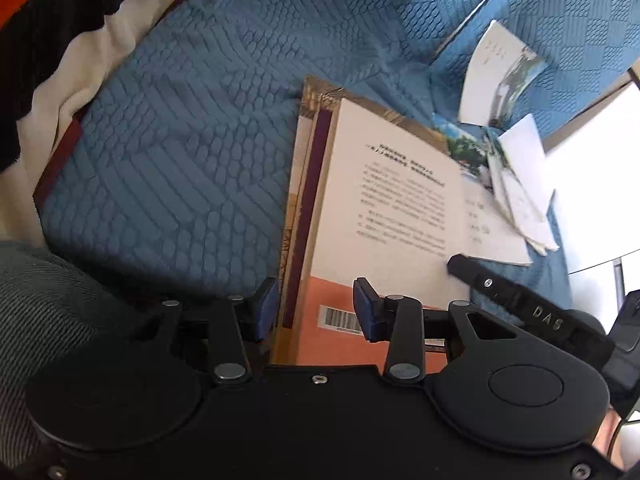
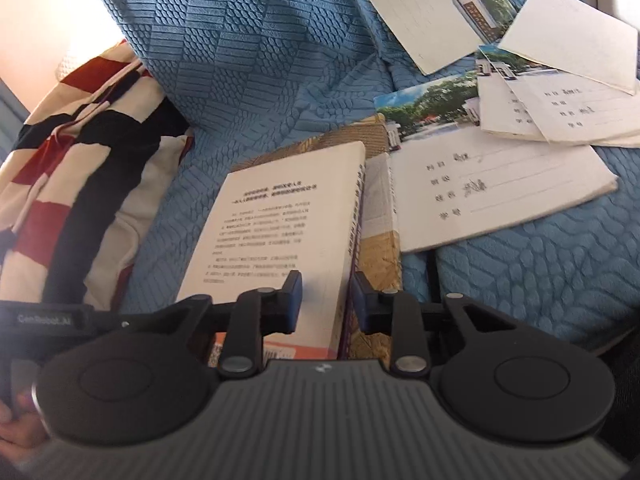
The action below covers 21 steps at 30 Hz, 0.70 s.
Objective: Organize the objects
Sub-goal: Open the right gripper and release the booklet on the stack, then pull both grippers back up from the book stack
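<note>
A thick white-backed book [image 1: 384,200] with an orange lower band and a barcode lies on top of a gold-patterned book [image 1: 316,98] on the blue quilt. My left gripper [image 1: 316,310] is open, its blue pads on either side of the stack's near left edge. My right gripper [image 2: 327,302] is open, its pads straddling the white book's [image 2: 276,220] right edge and spine, with the gold book [image 2: 380,248] below. The right gripper's finger [image 1: 520,304] shows at the book's right side in the left wrist view.
Several thin notebooks with photo covers [image 2: 500,184] lie scattered on the quilt [image 2: 240,40] to the right and beyond [image 1: 504,76]. A red, black and cream striped cloth [image 2: 72,168] is bunched at the left [image 1: 60,40]. A bright floor edge [image 1: 592,184] lies at far right.
</note>
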Tool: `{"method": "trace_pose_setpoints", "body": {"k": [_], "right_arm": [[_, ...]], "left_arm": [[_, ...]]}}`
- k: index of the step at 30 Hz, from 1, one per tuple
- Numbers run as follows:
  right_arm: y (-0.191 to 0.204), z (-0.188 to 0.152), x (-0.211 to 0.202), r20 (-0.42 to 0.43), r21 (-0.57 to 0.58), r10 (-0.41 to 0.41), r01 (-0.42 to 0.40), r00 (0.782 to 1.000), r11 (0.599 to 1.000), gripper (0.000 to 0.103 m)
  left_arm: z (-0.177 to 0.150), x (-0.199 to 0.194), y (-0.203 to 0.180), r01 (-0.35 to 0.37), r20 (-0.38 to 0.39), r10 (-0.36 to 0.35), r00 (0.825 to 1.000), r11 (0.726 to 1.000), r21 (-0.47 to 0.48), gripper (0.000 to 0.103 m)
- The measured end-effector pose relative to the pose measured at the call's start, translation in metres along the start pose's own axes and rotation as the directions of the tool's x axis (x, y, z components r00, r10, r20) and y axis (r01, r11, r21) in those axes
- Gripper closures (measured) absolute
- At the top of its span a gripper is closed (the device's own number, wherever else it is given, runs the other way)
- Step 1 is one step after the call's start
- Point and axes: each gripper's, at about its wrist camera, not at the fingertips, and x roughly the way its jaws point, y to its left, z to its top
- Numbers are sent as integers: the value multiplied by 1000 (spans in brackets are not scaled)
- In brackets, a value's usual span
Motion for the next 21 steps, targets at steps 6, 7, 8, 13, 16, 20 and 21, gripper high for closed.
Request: {"method": "trace_pose_setpoints", "body": {"k": [6, 7, 8, 13, 16, 20, 21], "right_arm": [[-7, 2, 5, 5, 23, 50, -50, 999, 998, 73], [-7, 3, 6, 6, 17, 52, -52, 999, 998, 73], [-7, 4, 6, 8, 12, 53, -53, 999, 999, 73], [-7, 9, 12, 10, -1, 75, -75, 997, 997, 74], [-4, 11, 15, 13, -23, 78, -77, 997, 997, 75], [-4, 10, 13, 6, -29, 82, -82, 997, 996, 75], [-4, 10, 12, 3, -32, 79, -79, 997, 996, 75]], "left_arm": [[-2, 7, -4, -4, -9, 4, 1000, 1000, 1, 65], [-2, 7, -5, -8, -9, 8, 1000, 1000, 2, 65], [-3, 7, -5, -11, -9, 11, 1000, 1000, 3, 65], [-6, 3, -8, -25, -1, 25, 1000, 1000, -4, 69], [-7, 3, -10, -23, -9, 23, 1000, 1000, -10, 69], [-9, 2, -13, -36, -3, 36, 999, 999, 8, 69], [-10, 2, -14, -38, -4, 38, 999, 999, 12, 69]]}}
